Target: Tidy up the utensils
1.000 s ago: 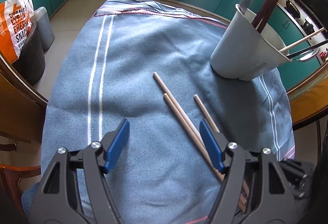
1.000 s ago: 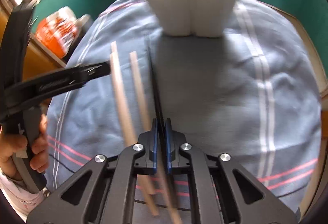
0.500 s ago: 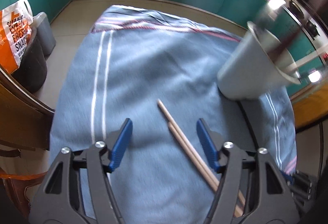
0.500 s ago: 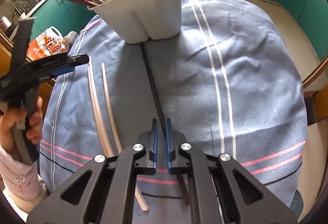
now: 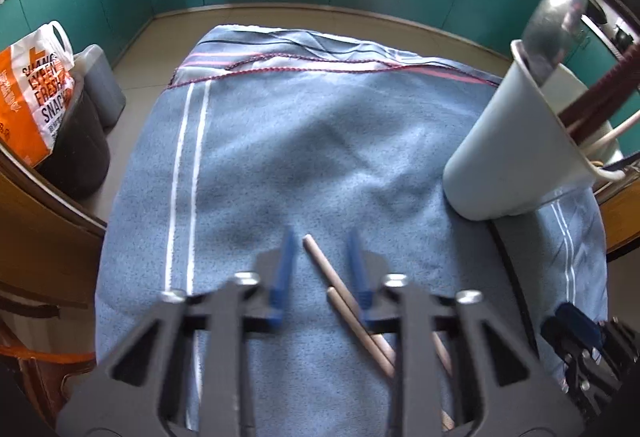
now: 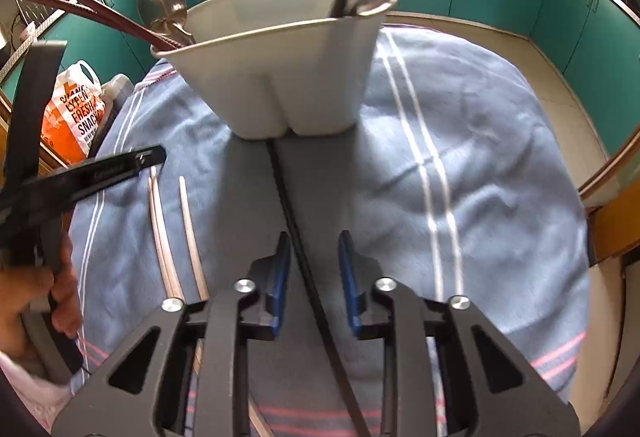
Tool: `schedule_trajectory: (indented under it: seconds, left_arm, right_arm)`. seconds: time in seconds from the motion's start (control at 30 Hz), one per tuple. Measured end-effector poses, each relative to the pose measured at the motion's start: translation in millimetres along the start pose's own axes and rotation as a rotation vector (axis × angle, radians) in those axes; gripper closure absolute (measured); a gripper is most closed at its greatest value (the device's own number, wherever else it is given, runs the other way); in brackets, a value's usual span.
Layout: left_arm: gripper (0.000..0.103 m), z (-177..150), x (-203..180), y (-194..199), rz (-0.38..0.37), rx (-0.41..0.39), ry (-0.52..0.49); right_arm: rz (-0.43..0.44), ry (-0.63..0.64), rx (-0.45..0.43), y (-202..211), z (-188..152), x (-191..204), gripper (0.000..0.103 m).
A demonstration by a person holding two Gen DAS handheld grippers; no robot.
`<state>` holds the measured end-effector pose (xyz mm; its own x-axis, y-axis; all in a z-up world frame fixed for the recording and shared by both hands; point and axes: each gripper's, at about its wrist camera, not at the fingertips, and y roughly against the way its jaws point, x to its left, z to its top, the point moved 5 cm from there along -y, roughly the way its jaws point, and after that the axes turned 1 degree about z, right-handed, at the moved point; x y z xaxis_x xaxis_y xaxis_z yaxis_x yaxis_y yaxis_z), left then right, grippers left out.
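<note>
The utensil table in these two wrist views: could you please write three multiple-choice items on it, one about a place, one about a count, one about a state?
1. Where does the black chopstick lie?
A. Inside the holder
B. On the cloth, between the fingers of the right claw
C. On the floor

2. How many wooden chopsticks lie on the blue cloth?
A. One
B. Three
C. Six

3. What is the state of the left claw?
A. Open, around the wooden chopstick ends
B. Shut on a spoon
C. Shut on the holder

Answers:
1 B: the dark stick runs from the grey utensil holder base down through the gap of the open claw.
2 B: the right wrist view shows a close pair plus one apart.
3 A: its blue pads stand apart with stick tips between them.
</note>
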<state>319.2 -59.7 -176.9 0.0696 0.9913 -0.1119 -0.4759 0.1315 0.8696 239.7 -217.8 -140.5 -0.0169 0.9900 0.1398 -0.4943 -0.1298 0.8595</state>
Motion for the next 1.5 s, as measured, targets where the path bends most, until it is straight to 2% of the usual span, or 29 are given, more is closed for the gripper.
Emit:
schedule_trajectory:
  seconds: [0.13,0.17,0.2,0.27,0.47,0.63,0.77,0.83,0.9,1.0,1.07,1.3,1.4,1.5]
  left_arm:
    - [0.094,-1.0,7.5,3.5,-0.04,-0.009,0.02]
    - [0.103,-1.0,8.9,7.3,-0.05,-0.019,0.025]
    - [0.103,-1.9,8.8,11.8,-0.057,-0.03,0.027]
    - [0.103,-1.5,8.5,21.0,-0.06,-0.056,0.021]
    - [0.103,-0.6,5.3,45.5,-0.081,-0.106,-0.002]
    - [0.103,-4.0,14.7,45.1,-0.096,-0.087,0.019]
    - [0.102,-3.2,24.6,30.0,-0.104,-0.02,0.067]
    - [0.097,-2.7,25.4,22.7,-0.112,0.018,0.091]
    - [0.087,-2.5,24.5,17.1,-0.117,0.044,0.104]
    - [0.082,-2.4,21.2,4.0,-0.131,0.106,0.135]
    - [0.078,-0.8,18.3,2.9,-0.109,0.106,0.136]
    - [0.079,1.1,6.1,-0.5,-0.001,0.075,0.095]
    - [0.09,-4.1,1.3,1.0,0.019,0.047,0.101]
    - [0.094,-8.0,-2.6,2.9,0.017,0.031,0.104]
  right_arm:
    - [-0.022,0.031,0.011,-16.1,5.1,10.7,0.071]
    - [-0.028,0.039,0.018,-19.1,4.4,12.5,0.071]
    - [-0.03,0.045,0.026,-22.8,3.8,14.0,0.073]
    - [-0.036,0.058,0.017,-24.8,3.5,16.0,0.092]
    - [-0.029,0.045,0.045,-17.1,-4.3,6.4,0.097]
    - [-0.029,-0.002,0.06,-4.6,-18.1,-16.2,0.097]
    - [-0.033,-0.006,0.073,-1.3,-18.4,-22.9,0.097]
    - [-0.037,-0.004,0.069,-2.2,-15.0,-22.5,0.097]
    - [-0.037,-0.003,0.062,-4.0,-11.8,-18.4,0.095]
    - [-0.041,0.003,0.048,-5.0,-7.1,-11.7,0.088]
    - [-0.058,0.013,0.036,-3.8,-6.6,-11.1,0.085]
    - [-0.14,0.043,-0.017,-16.2,17.0,-3.0,0.083]
    - [-0.188,0.064,-0.024,-27.6,25.4,1.1,0.083]
    - [-0.186,0.074,-0.025,-33.9,26.6,4.8,0.086]
